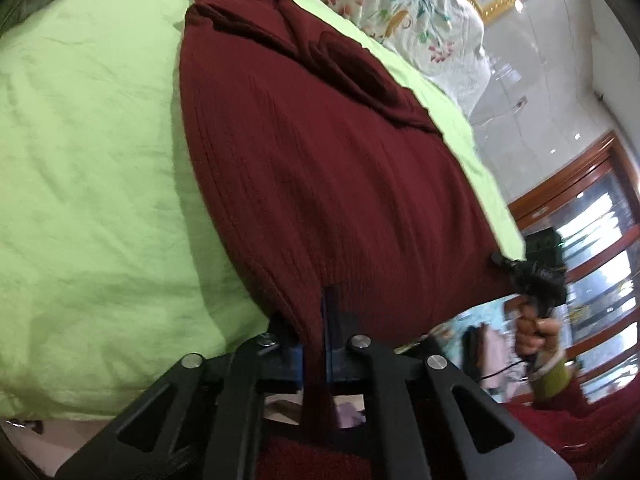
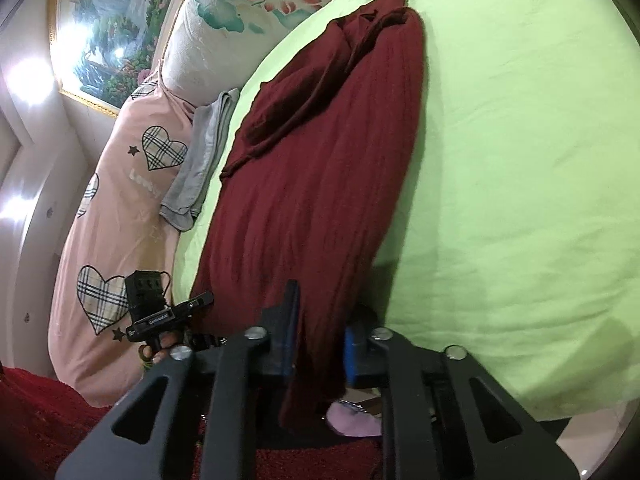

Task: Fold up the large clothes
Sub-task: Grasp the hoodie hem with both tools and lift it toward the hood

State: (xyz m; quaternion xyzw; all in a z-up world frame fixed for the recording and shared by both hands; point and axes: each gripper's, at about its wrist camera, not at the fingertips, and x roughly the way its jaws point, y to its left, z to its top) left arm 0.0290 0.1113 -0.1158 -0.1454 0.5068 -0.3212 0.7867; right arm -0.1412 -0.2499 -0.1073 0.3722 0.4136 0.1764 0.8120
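A large dark red ribbed garment (image 1: 328, 168) lies lengthwise on a light green bed sheet (image 1: 88, 168), its far end bunched into folds. My left gripper (image 1: 318, 344) is shut on its near hem, cloth pinched between the blue pads. In the right wrist view the same garment (image 2: 320, 184) runs away from me over the sheet (image 2: 520, 168). My right gripper (image 2: 320, 344) is shut on the other near corner, a thick fold hanging between its fingers. Each gripper shows in the other's view: the right one (image 1: 532, 280) and the left one (image 2: 160, 312).
A floral pillow (image 2: 240, 12) and a pink quilt with plaid hearts (image 2: 120, 208) lie along the bed's far side, with a folded grey cloth (image 2: 204, 152) beside them. A framed painting (image 2: 108, 32) hangs on the wall. A wood-framed glass cabinet (image 1: 600, 248) stands nearby.
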